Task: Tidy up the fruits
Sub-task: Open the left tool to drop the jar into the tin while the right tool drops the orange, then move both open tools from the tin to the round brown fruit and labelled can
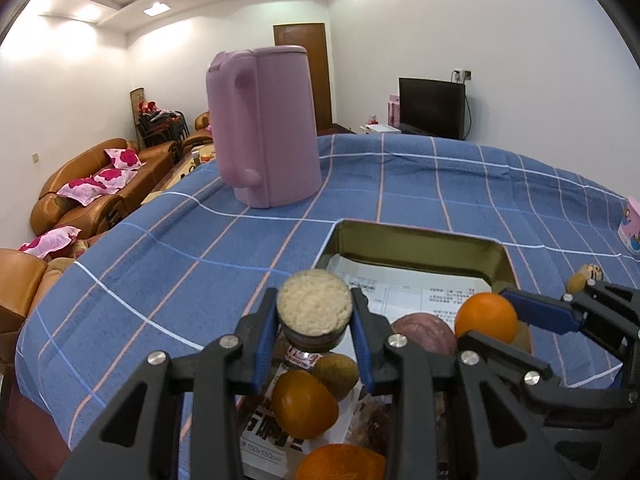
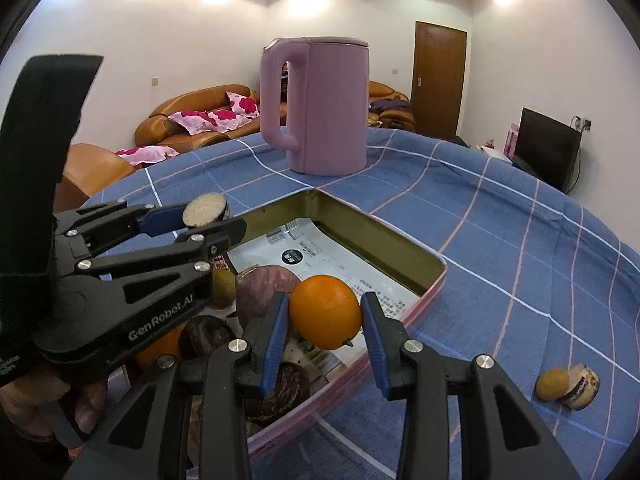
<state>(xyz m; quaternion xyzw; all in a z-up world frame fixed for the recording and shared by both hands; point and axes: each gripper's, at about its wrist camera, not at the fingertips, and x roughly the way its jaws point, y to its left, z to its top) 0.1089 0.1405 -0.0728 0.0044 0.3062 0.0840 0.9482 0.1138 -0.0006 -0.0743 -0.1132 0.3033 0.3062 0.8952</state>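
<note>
My left tongs [image 1: 315, 322] were pinching a cut piece of fruit [image 1: 314, 309] by its dark purple rind, pale grainy cut face turned toward the camera. It hung above the near left part of the tin [image 1: 412, 240], clear of what lay below. My right tongs [image 2: 325, 312] were clamped on an orange [image 2: 325, 311], both blue pads pressed to its sides, held just over the tin's right edge.

The tin was a shallow rectangular tray, gold inside, pink outside, lined with printed paper [image 2: 320, 256]. It sat on a table under a blue checked cloth [image 2: 500, 240].

Already in the tin: a large purple fruit [image 2: 264, 284] near the middle, a small brownish-green fruit [image 1: 336, 374] beside it, two more oranges at the near end in the left view [image 1: 304, 404] [image 1: 340, 462], and dark mottled purple fruits [image 2: 284, 396] at the near end in the right view.

Outside the tin, on the cloth to the right: a small yellow-brown fruit [image 2: 553, 384] touching a cut purple-rinded piece [image 2: 580, 386].

Beyond the tin stood a pink kettle [image 2: 324, 108], upright, handle to the left. Behind the table: brown sofas [image 1: 96, 184] with pink flowered cushions, a dark screen [image 1: 432, 108], a wooden door [image 2: 440, 76].

In the right view, a hand [image 2: 52, 400] gripped the left tongs' handle.
</note>
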